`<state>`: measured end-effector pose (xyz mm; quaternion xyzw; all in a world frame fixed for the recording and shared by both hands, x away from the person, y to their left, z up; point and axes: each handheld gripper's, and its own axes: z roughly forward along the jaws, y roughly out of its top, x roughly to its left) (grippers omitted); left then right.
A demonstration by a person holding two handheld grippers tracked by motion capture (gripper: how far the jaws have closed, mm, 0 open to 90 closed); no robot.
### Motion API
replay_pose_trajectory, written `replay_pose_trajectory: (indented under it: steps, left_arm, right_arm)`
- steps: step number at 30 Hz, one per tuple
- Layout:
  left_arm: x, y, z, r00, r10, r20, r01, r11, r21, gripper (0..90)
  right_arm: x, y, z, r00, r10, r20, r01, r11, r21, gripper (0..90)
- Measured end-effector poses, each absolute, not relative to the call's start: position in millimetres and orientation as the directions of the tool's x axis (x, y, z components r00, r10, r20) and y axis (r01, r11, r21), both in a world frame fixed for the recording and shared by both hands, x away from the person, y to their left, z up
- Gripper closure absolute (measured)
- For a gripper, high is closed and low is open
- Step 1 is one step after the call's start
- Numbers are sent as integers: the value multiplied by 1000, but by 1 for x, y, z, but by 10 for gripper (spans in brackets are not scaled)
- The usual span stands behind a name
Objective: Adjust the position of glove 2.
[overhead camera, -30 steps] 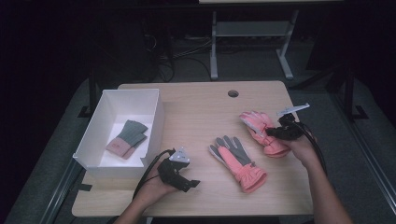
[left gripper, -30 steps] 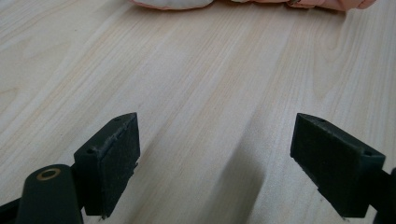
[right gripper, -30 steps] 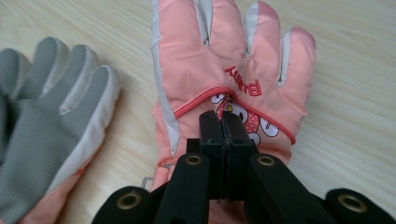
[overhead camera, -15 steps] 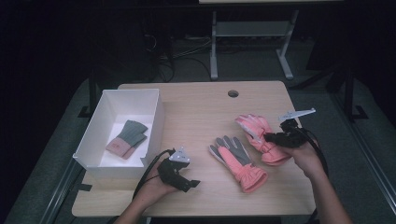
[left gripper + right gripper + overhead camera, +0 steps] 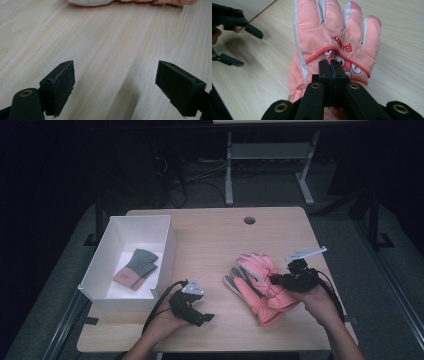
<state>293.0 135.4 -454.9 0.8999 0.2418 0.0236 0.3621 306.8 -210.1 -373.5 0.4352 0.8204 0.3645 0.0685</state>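
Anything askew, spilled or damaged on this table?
Nothing spilled or damaged. One oddity: the right claw, jaws shut, has the pink padded ski glove lying askew on top of the second pink glove with the grey palm. The small grey-and-pink knit glove lies flat inside the white box. The left claw is open.

The high view looks forward and down from above the person's side, taking in the whole table (image 5: 210,240) from some way off. The left gripper view skims low along bare wood toward 3 o'clock. The right gripper view faces 9 o'clock, close over the pink glove (image 5: 332,45); all 3 share it.
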Motion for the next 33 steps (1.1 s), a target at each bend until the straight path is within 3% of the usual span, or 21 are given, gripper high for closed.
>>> replay_pose_trajectory:
  steps: [17, 19, 27, 30, 33]
  left_arm:
    - [293, 134, -456, 887, 444, -129, 412, -634, 654, 154]
    - [293, 133, -456, 888, 442, -128, 410, -635, 655, 154]
    - [292, 132, -457, 890, 439, -126, 407, -638, 654, 201]
    - [293, 134, -455, 889, 437, -133, 410, -634, 655, 238]
    - [292, 135, -454, 889, 436, -144, 413, -624, 663, 325]
  right_arm:
    - [309, -175, -395, -651, 733, 198, 667, 428, 610, 867]
    - [308, -173, -397, -655, 730, 196, 668, 438, 602, 833]
    - [307, -179, -392, -678, 713, 179, 625, 431, 651, 536]
    - [305, -184, -385, -684, 708, 174, 611, 426, 668, 491]
    - [302, -193, -381, -686, 708, 168, 594, 412, 691, 502]
